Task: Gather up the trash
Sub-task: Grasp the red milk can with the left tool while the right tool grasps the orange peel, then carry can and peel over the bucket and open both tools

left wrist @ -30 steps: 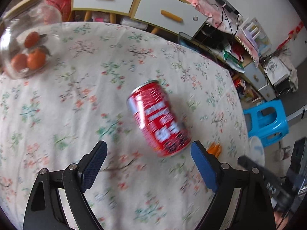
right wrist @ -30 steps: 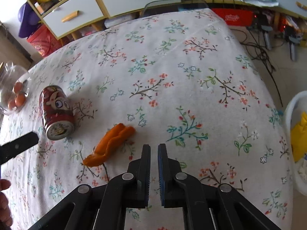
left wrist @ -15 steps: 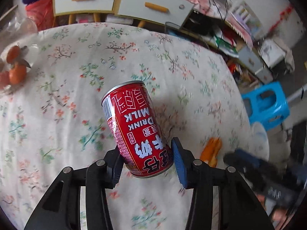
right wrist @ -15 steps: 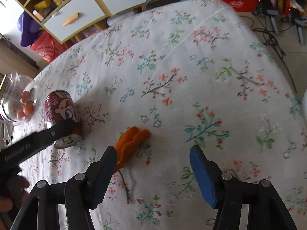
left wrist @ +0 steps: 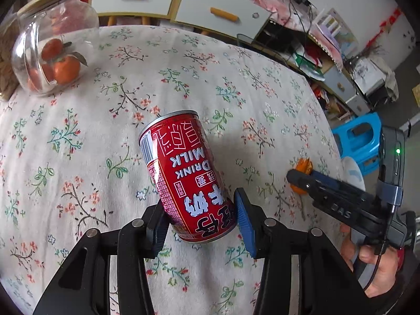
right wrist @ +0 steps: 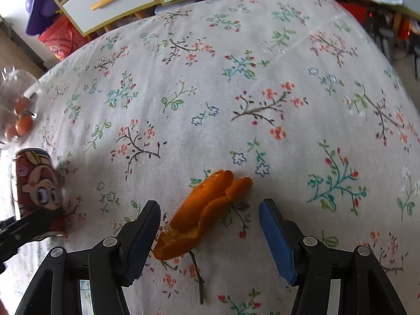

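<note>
A red milk-drink can (left wrist: 183,173) lies on its side on the floral tablecloth. My left gripper (left wrist: 199,223) is shut on the can's near end, a pad on each side. The can also shows at the left of the right wrist view (right wrist: 36,189). A piece of orange peel (right wrist: 202,215) lies on the cloth between the fingers of my right gripper (right wrist: 210,236), which is open around it; the left pad is close to the peel's near end. In the left wrist view the right gripper (left wrist: 304,181) reaches over the peel (left wrist: 303,166).
A glass jar (left wrist: 50,52) holding tangerines stands at the table's far left. A cabinet with drawers (left wrist: 178,2) is behind the table. A blue stool (left wrist: 359,141) and a white bin (left wrist: 353,173) stand past the table's right edge.
My left gripper closed on the can, which now sits gripped between the pads. My right gripper opened from shut and moved forward until the peel lay between its fingers.
</note>
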A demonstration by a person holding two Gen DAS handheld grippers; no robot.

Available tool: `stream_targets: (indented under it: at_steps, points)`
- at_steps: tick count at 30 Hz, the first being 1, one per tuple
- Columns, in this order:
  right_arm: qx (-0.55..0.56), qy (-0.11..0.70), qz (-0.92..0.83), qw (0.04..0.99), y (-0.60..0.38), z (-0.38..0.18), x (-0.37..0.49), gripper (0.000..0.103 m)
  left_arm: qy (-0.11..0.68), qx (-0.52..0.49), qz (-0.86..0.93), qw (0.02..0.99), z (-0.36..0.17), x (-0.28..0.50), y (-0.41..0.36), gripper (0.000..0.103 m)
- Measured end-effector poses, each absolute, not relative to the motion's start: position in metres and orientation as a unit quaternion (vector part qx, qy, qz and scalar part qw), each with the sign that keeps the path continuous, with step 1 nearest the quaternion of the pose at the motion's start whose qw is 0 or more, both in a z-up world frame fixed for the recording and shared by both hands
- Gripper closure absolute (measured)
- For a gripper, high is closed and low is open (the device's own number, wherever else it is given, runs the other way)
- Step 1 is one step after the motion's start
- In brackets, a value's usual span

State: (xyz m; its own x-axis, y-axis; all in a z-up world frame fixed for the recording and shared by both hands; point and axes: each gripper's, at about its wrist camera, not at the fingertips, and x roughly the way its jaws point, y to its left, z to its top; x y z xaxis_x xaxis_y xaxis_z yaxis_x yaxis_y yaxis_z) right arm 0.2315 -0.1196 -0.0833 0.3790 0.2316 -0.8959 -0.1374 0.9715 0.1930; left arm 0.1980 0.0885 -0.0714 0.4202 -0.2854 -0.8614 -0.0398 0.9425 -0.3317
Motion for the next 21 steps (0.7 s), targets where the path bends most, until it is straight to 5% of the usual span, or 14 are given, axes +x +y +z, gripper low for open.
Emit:
stream_targets:
  at_steps: [6,21]
  points:
    - [-0.017,0.534,0.130,0.836,-0.101,-0.083,0.223,0.082,0.532,-0.148,-0.080,0.830,-0.071,0.191,0.087,0.054]
    - [0.075,0.532,0.110,0.836,-0.175,-0.056,0.206,0.084,0.520,-0.130,-0.109,0.837,-0.054,0.179,0.046,0.057]
